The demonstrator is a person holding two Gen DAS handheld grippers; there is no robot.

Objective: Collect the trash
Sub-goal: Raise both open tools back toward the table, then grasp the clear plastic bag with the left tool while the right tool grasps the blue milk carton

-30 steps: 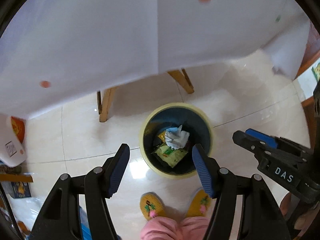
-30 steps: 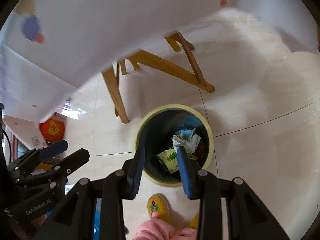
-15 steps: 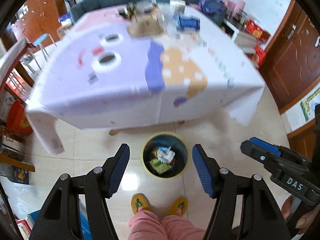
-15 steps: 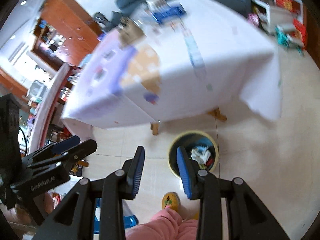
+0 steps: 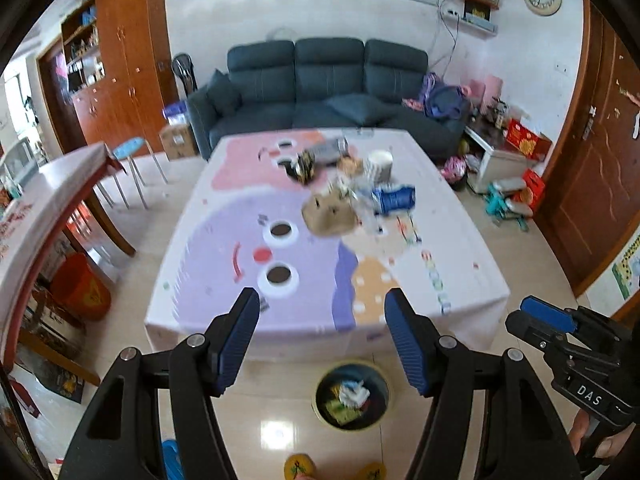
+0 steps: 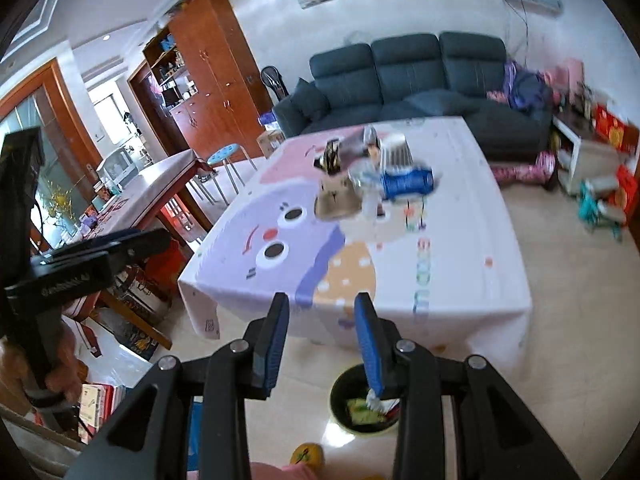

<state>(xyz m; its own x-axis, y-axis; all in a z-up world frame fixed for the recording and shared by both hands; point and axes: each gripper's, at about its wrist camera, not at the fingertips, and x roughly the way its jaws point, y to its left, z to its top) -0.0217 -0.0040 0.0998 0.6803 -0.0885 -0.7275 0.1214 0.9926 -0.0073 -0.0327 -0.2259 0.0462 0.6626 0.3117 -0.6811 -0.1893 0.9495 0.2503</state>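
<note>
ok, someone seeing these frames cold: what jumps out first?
Probably the cartoon-face tablecloth filling mid-frame, with a cluster of trash at its far end: a brown paper bag, a blue wrapper, cups. Next, the trash bin on the floor at the table's near edge, already holding wrappers and tissue. Left gripper and right gripper both hang open and empty.

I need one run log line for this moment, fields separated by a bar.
left gripper: open, empty | right gripper: open, empty | bin: on floor, holds trash | table: trash left at far end
</note>
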